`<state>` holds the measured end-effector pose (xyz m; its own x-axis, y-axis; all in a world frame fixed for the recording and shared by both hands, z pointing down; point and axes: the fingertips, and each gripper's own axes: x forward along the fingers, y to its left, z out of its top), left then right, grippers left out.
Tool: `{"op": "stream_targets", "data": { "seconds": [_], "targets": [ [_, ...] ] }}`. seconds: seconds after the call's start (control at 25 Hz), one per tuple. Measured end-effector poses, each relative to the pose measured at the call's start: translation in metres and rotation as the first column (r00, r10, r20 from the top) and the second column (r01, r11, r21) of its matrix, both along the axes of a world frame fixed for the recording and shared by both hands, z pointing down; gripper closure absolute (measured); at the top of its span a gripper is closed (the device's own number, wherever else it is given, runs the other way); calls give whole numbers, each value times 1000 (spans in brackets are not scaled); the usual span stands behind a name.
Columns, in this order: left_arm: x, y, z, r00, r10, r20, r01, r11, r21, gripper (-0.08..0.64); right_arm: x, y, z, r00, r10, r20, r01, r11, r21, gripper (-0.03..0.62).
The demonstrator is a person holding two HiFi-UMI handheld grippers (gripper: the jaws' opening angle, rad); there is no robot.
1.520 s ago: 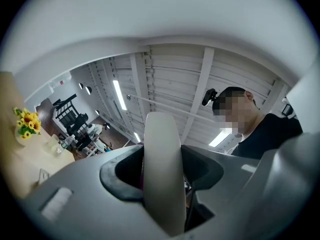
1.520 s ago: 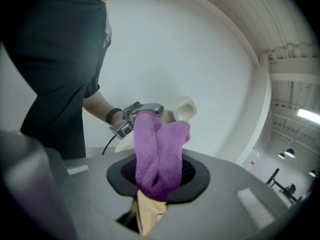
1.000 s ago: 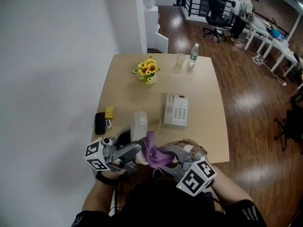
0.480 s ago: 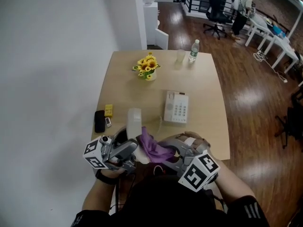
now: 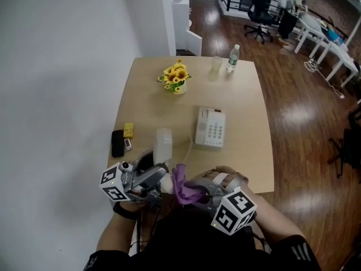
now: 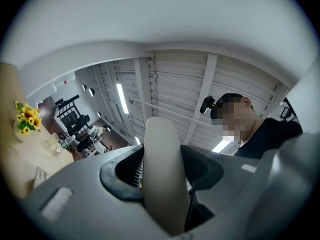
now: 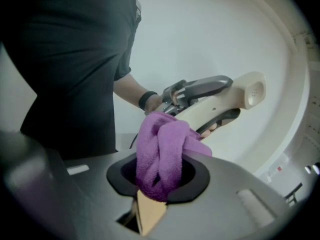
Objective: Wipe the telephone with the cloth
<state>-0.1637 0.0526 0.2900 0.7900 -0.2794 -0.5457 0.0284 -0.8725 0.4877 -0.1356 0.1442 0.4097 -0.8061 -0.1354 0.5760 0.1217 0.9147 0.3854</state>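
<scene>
The cream telephone base (image 5: 210, 127) lies on the tan table (image 5: 248, 106), its cord running to the handset (image 5: 163, 144). My left gripper (image 5: 159, 178) is shut on the handset's near end and holds it above the table's front edge; in the left gripper view the handset (image 6: 162, 174) fills the gap between the jaws. My right gripper (image 5: 190, 192) is shut on a bunched purple cloth (image 5: 183, 185), which rests against the handset's lower part. In the right gripper view the cloth (image 7: 162, 151) sits just before the handset (image 7: 227, 100).
A pot of sunflowers (image 5: 176, 79), a glass (image 5: 216, 66) and a water bottle (image 5: 232, 58) stand at the table's far side. A black case (image 5: 118, 144) and a small yellow item (image 5: 129, 130) lie at the left edge. Wall to the left, wooden floor to the right.
The cloth has bunched up and slid towards the handset's near end as my right gripper drew back. The left gripper and handset have hardly moved.
</scene>
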Motion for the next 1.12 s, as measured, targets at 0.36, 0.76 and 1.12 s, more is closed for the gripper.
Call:
{"op": "stream_targets", "data": {
  "seconds": [0.36, 0.76, 1.12],
  "targets": [
    [7, -36, 42, 976, -127, 180, 139, 989, -59, 342, 51, -88, 31, 955, 246, 164, -197, 944, -264, 500],
    [16, -79, 104, 909, -225, 351, 298, 939, -170, 343, 115, -301, 124, 846, 531, 42, -515, 835, -193, 499],
    [22, -99, 127, 878, -266, 398, 373, 901, -222, 342, 113, -416, 229, 820, 527, -224, -538, 843, 11, 499]
  ]
}}
